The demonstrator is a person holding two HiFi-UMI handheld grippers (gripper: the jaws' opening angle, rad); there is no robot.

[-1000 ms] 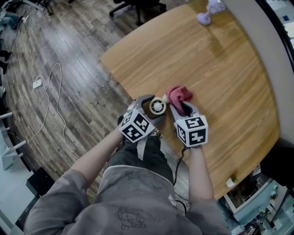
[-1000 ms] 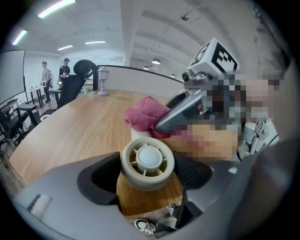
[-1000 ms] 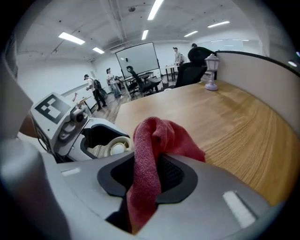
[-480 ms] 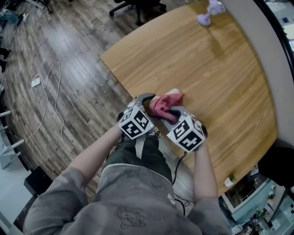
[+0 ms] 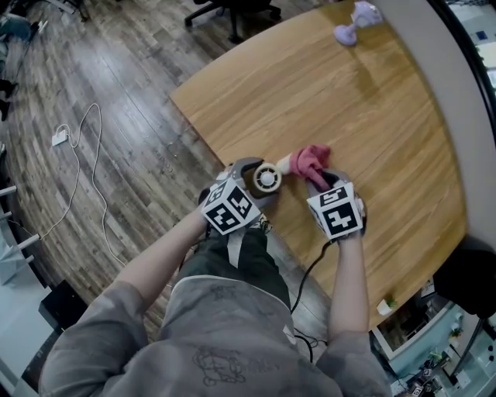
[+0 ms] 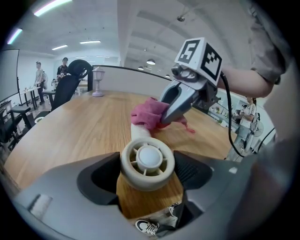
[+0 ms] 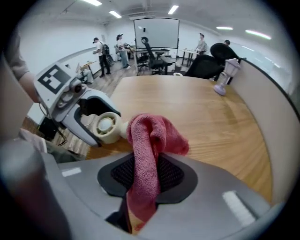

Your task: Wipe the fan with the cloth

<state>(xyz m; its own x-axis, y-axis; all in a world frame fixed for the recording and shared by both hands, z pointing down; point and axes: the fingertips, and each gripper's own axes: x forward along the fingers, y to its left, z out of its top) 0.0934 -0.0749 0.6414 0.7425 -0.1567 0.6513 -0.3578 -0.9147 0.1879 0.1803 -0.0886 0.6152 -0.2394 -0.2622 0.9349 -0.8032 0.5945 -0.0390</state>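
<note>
A small cream fan (image 5: 267,177) with a round head sits between the jaws of my left gripper (image 5: 260,177), which is shut on it at the table's near edge. In the left gripper view the fan head (image 6: 148,161) faces the camera and its handle points away toward the cloth (image 6: 149,113). My right gripper (image 5: 319,180) is shut on the pink cloth (image 5: 312,161), whose bunched end rests on the fan's handle, just right of the head. In the right gripper view the cloth (image 7: 150,140) hangs folded between the pads, with the fan (image 7: 107,126) beyond it to the left.
The wooden table (image 5: 349,101) stretches away to the right. A purple lamp-shaped object (image 5: 353,22) stands at its far corner. An office chair (image 5: 232,12) and a white cable (image 5: 85,178) are on the floor to the left. Several people stand in the room's background.
The right gripper swept the cloth left over the fan head, then back right onto the handle, rolling as it went. The left gripper and fan have stayed put.
</note>
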